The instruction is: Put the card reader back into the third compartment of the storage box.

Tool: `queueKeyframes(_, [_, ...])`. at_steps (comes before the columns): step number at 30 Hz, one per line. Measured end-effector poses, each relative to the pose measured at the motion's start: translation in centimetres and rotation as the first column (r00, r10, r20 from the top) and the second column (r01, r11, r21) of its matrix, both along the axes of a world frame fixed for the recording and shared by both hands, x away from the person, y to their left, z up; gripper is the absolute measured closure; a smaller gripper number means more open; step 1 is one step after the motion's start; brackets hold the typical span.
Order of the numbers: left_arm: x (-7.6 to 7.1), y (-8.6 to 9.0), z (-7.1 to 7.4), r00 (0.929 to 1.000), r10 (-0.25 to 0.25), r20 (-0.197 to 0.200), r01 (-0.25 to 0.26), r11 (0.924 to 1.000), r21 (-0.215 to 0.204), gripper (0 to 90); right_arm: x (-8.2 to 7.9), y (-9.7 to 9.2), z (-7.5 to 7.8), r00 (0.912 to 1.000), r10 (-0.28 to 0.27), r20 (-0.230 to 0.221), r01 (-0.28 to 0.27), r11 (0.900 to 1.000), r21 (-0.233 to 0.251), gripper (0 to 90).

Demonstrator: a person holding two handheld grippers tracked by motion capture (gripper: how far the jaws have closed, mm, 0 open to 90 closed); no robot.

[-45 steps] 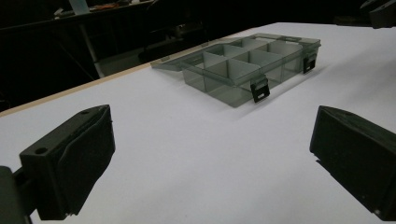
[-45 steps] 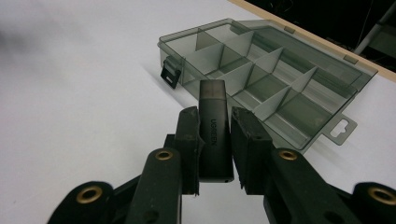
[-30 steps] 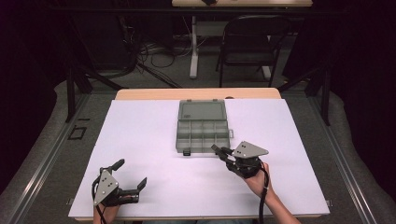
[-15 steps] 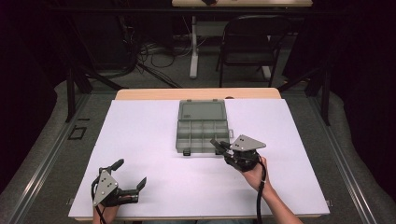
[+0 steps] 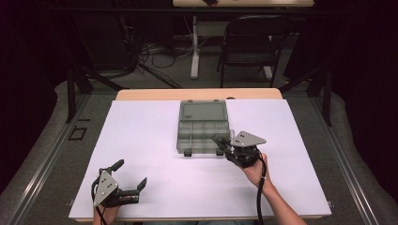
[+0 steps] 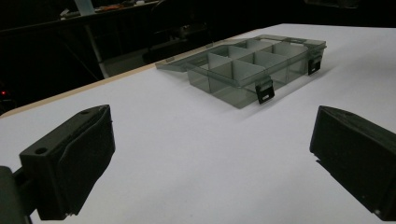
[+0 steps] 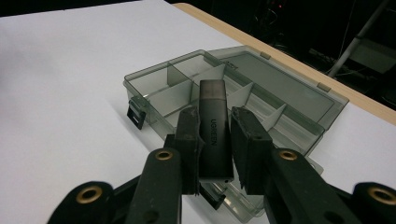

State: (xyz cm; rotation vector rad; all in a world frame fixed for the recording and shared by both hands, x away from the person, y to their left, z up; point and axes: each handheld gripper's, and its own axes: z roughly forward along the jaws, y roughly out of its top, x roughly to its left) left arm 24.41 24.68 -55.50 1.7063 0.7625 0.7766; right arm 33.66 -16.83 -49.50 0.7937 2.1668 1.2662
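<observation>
- R gripper [image 7: 212,140]: jaws clamped on a dark grey UGREEN-marked adapter stick [image 7: 213,135], pads bearing on its long sides. Stick points fwd, tip over the near compartments of the organizer box [image 7: 159,91]. In the high view the R gripper [image 5: 220,140] sits at the box's near right corner [image 5: 202,136].
- Risk 1: stick is long relative to the cells. If lowered slanted across a divider [image 7: 177,74], it will likely bridge the wall and rock instead of seating. Cause: poor alignment w/ cell axis before release.
- Risk 2: grip covers the mid/rear section only, front half overhangs. A tap against the box wall could pivot the stick in the pads, then drop early outside the box.
- Risk 3: box is light, translucent plastic, unrestrained on the white table sheet [image 5: 141,140]. A push from the jaws or stick probably slides it away. Front latches [image 7: 135,114] hang loose and could snag a jaw.
- Risk 4: hinged lid [image 7: 285,95] lies open flat behind the tray. Overshoot would land the stick on the lid, not in a cell.
- L gripper [image 6: 210,154]: jaws spread wide, nothing between them, resting near the front left of the table [image 5: 119,187], well apart from the box [image 6: 252,65]. Too far off to brace the box if it shifts.
</observation>
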Motion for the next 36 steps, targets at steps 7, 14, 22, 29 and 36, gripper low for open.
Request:
queueKeyframes(7, [-0.1, 0.0, 0.1, 1.0000, 0.002, 0.003, -0.002, 1.0000, -0.002, 0.2, 0.3, 0.2, 0.1, 1.0000, -0.004, -0.002, 0.004, 1.0000, -0.003, 73.4])
queueKeyframes(14, [-0.1, 0.1, 0.1, 1.0000, 0.002, 0.004, -0.002, 1.0000, -0.003, 0.2, 1.0, 0.4, 0.4, 1.0000, -0.008, -0.001, 0.008, 1.0000, -0.002, 73.4])
queueKeyframes(22, [-0.1, 0.1, 0.1, 1.0000, 0.005, 0.004, -0.005, 1.0000, -0.001, 0.2, 1.8, 0.8, 0.8, 0.9999, -0.013, 0.000, 0.013, 0.9999, -0.006, 73.4])
queueKeyframes(29, [-0.1, 0.1, 0.1, 1.0000, 0.004, 0.004, -0.004, 1.0000, -0.001, 0.2, 2.4, 0.8, 0.9, 0.9998, -0.019, 0.000, 0.019, 0.9997, -0.012, 73.4])
queueKeyframes(36, [-0.1, 0.1, 0.1, 1.0000, 0.007, 0.005, -0.007, 1.0000, -0.004, 0.2, 3.0, 1.0, 1.2, 0.9997, -0.026, -0.004, 0.026, 0.9995, -0.018, 73.4])
